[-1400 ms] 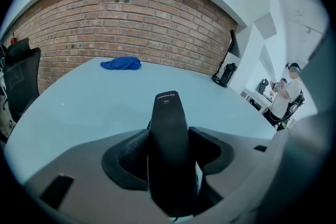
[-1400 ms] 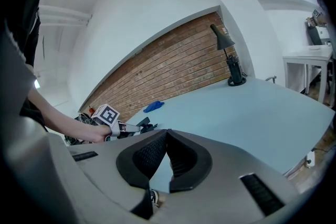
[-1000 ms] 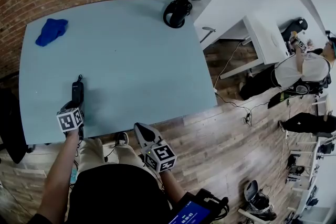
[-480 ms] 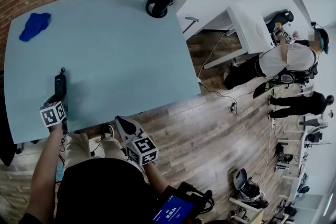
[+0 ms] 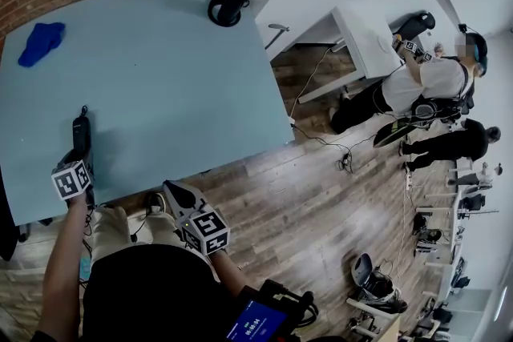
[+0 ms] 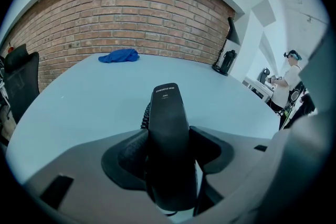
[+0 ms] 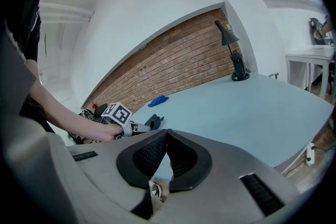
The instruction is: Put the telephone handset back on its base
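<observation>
A black telephone handset (image 5: pixel 80 135) with a coiled cord (image 6: pixel 145 113) is near the front left edge of the pale blue table (image 5: pixel 176 92). My left gripper (image 5: pixel 79 160) is shut on the handset (image 6: pixel 169 134), which points away along the jaws. My right gripper (image 5: pixel 173 191) hovers off the table's front edge over the wooden floor; its jaws (image 7: pixel 166 136) are shut with nothing between them. The right gripper view shows the left gripper (image 7: pixel 137 126) and the handset (image 7: pixel 153 121) at left. No telephone base shows in any view.
A blue cloth (image 5: pixel 42 42) lies at the table's far left by the brick wall. A black desk lamp (image 5: pixel 229 2) stands at the far right corner. People stand by a white desk (image 5: pixel 365 40) off to the right.
The head view has swung, so the whole scene sits further left in the frame. Both grippers and the handset keep their places relative to the table.
</observation>
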{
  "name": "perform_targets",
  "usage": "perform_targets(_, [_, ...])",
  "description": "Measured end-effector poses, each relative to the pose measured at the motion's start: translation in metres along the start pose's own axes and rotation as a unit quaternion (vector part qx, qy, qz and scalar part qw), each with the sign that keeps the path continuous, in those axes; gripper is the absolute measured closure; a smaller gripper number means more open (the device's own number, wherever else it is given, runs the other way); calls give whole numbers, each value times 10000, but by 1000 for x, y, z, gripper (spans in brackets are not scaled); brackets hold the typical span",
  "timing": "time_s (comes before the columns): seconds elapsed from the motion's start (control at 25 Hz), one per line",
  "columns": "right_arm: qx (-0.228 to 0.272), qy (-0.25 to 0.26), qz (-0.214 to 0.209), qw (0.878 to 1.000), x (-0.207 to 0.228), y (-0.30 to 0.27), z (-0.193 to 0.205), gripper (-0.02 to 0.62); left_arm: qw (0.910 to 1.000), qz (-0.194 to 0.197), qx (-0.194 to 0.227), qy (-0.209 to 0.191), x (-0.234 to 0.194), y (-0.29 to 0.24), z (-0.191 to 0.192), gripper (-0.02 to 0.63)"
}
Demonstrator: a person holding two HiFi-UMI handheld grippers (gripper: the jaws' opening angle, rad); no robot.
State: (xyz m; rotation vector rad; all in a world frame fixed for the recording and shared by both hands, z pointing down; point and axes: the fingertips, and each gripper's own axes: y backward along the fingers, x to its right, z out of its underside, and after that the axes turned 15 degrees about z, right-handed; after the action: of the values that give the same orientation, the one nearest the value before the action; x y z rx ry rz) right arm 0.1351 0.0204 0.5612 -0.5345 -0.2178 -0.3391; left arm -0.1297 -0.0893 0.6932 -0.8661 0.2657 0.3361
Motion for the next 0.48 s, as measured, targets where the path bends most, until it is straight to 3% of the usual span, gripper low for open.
perform_targets(0.28, [-96,23,24,9999,0,6,4,577,9996,36,46,-265,3,5,4,324])
perform_targets(0.48, [-249,77,13,9997,0,5,7,577,9967,183,-56,-792,13,9,9,299])
